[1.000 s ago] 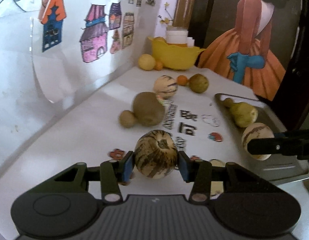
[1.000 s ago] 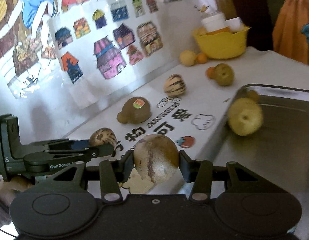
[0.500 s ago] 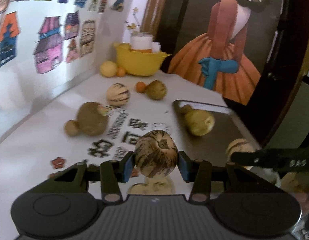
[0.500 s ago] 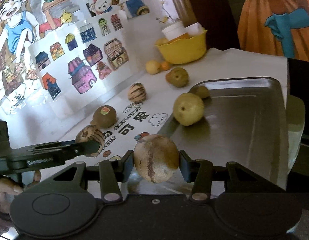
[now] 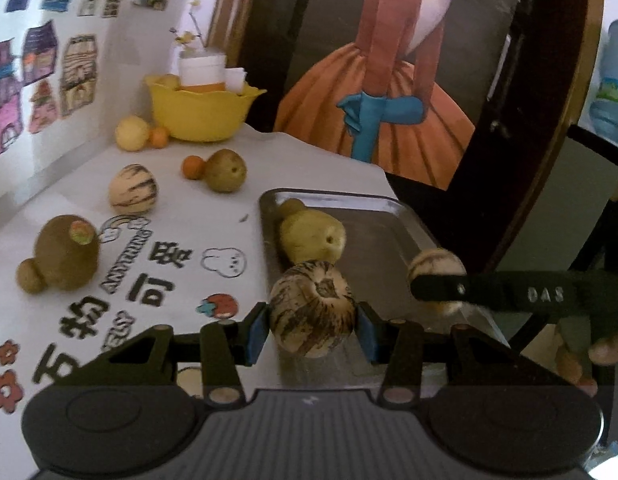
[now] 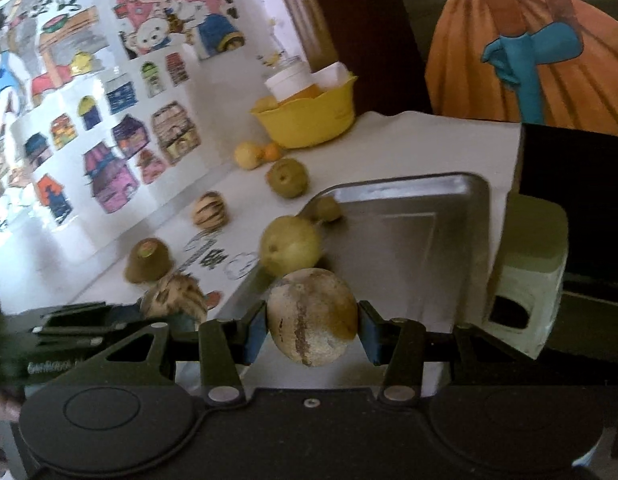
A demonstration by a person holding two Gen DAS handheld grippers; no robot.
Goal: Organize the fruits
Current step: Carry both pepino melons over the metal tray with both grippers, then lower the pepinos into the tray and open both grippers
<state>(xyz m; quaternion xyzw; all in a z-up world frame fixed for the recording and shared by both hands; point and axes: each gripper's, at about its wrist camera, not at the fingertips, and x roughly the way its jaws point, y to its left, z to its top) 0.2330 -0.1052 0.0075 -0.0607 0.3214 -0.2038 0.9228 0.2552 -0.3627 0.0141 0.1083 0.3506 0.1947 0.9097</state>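
My left gripper (image 5: 311, 326) is shut on a brown-striped melon (image 5: 312, 307) and holds it above the near edge of the steel tray (image 5: 373, 220). My right gripper (image 6: 312, 330) is shut on a pale striped melon (image 6: 312, 316) above the tray (image 6: 421, 240); it also shows in the left wrist view (image 5: 437, 270), to the right of the left one. A yellow pear (image 5: 312, 236) and a small fruit (image 5: 291, 207) lie in the tray. On the white table are another striped melon (image 5: 133, 189), a green pear (image 5: 225, 171), a kiwi (image 5: 67, 253) and a small orange (image 5: 192, 167).
A yellow bowl (image 5: 201, 110) with cups stands at the back, with a lemon (image 5: 132, 133) and a small orange (image 5: 159, 136) beside it. A poster wall runs along the left. A pale green box (image 6: 529, 296) sits right of the tray past the table edge.
Both grippers have moved right with their melons, from over the table's printed cloth to over the tray. The table fruits have not moved.
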